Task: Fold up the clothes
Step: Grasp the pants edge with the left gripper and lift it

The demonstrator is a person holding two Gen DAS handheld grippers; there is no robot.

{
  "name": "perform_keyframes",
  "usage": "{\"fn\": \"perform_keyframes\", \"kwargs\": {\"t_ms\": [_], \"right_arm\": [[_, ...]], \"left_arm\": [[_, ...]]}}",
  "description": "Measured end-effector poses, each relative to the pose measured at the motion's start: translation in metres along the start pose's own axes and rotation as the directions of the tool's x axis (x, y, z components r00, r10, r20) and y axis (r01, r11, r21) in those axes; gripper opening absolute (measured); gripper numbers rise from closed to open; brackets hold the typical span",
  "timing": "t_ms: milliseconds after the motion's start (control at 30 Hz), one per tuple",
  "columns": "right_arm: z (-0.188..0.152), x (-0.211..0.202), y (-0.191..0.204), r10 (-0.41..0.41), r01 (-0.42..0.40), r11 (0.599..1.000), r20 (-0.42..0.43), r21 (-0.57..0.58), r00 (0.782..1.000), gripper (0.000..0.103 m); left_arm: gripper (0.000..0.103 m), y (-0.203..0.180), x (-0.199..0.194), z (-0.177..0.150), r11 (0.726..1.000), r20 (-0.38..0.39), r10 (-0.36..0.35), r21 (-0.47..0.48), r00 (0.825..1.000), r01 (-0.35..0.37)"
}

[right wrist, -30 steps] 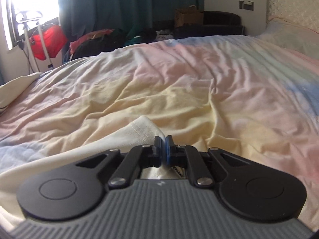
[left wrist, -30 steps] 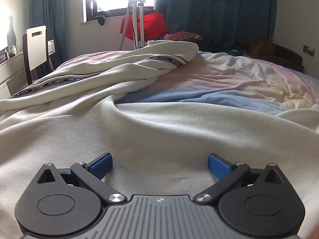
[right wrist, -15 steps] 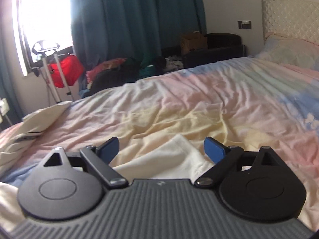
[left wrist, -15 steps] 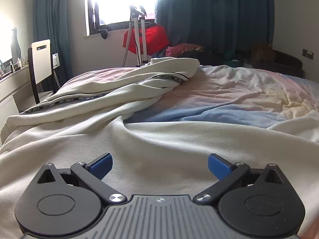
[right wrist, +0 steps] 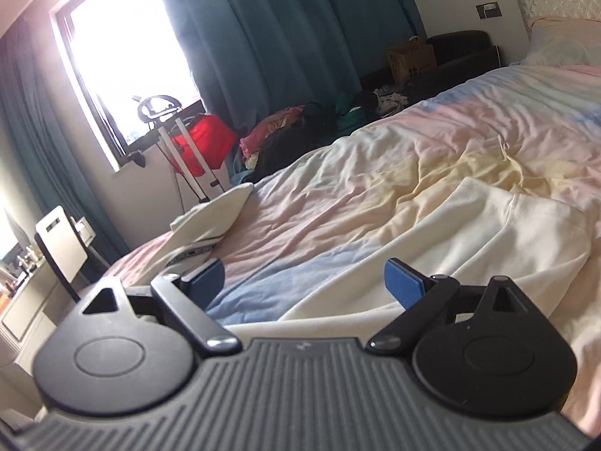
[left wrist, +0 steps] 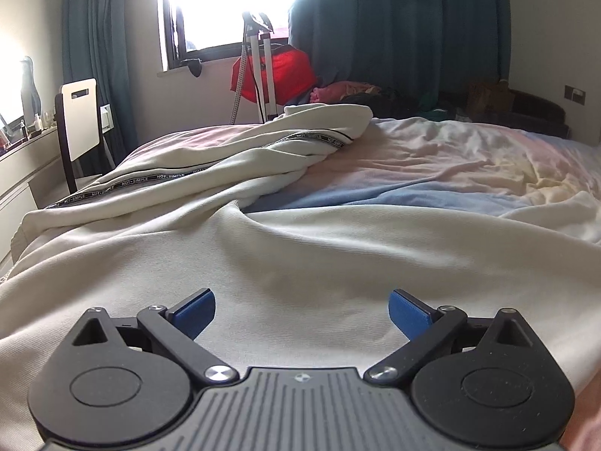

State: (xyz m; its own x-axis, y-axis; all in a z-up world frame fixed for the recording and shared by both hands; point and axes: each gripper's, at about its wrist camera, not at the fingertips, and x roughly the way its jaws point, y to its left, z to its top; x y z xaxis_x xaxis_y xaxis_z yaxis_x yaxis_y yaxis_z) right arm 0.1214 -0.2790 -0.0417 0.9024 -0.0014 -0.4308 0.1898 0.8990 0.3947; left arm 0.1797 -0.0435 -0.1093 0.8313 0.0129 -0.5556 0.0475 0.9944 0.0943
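The bed (left wrist: 450,158) fills the room, its pastel sheet of pink, yellow and blue rumpled all over, and the cream garment (left wrist: 300,255) lies spread across the near side of it. One long sleeve with a black lettered stripe (left wrist: 180,176) runs away toward the window end, bunched into loose folds, and the other sleeve (right wrist: 526,225) lies flat on the sheet off to the right, its cuff end resting on the yellow patch.

What has changed is on the right. A second ago the right tool (right wrist: 304,282) was pinched tight on the edge of that right sleeve; it has since let go, and it has lifted and swung round toward the window. Its blue pads are now spread wide with nothing between them, and the sleeve sits where it was dropped. I take that to mean the sleeve has been laid out and the placing is finished on that side.

The left tool (left wrist: 300,312) has hardly stirred, hovering low over the body of the garment, its pads likewise wide apart and gripping nothing.

So neither tool has hold of any cloth. The striped sleeve looks to me the untidiest part left, and probably wants straightening before any real fold.
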Motion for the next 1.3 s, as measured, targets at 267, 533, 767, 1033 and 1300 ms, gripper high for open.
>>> {"fn": "perform_keyframes", "kwargs": {"t_ms": [267,533,767,1033,1300], "right_arm": [[-0.008,0.012,-0.045,-0.096,0.097,0.99,-0.017,0.103,0.995,0.093],[-0.007,0.062,-0.051,-0.17,0.169,0.985,0.054,0.031,0.984,0.093],[-0.012,0.116,-0.058,-0.226,0.229,0.972,0.069,-0.045,0.972,0.093],[-0.017,0.136,-0.061,-0.25,0.255,0.964,0.074,-0.079,0.966,0.093],[-0.015,0.115,-0.046,-0.273,0.29,0.947,0.132,-0.138,0.953,0.093]], "left_arm": [[0.101,-0.056,0.097,0.077,0.983,0.026,0.072,0.167,0.997,-0.075],[0.103,-0.139,0.254,0.185,0.903,0.174,0.154,0.375,0.973,-0.21],[0.096,-0.178,0.371,0.23,0.868,0.144,0.252,0.405,0.957,-0.289],[0.019,-0.123,0.373,0.268,0.985,0.031,0.159,0.057,0.987,-0.16],[0.016,-0.048,0.219,0.32,0.978,0.27,-0.171,-0.072,0.948,0.197]]}}
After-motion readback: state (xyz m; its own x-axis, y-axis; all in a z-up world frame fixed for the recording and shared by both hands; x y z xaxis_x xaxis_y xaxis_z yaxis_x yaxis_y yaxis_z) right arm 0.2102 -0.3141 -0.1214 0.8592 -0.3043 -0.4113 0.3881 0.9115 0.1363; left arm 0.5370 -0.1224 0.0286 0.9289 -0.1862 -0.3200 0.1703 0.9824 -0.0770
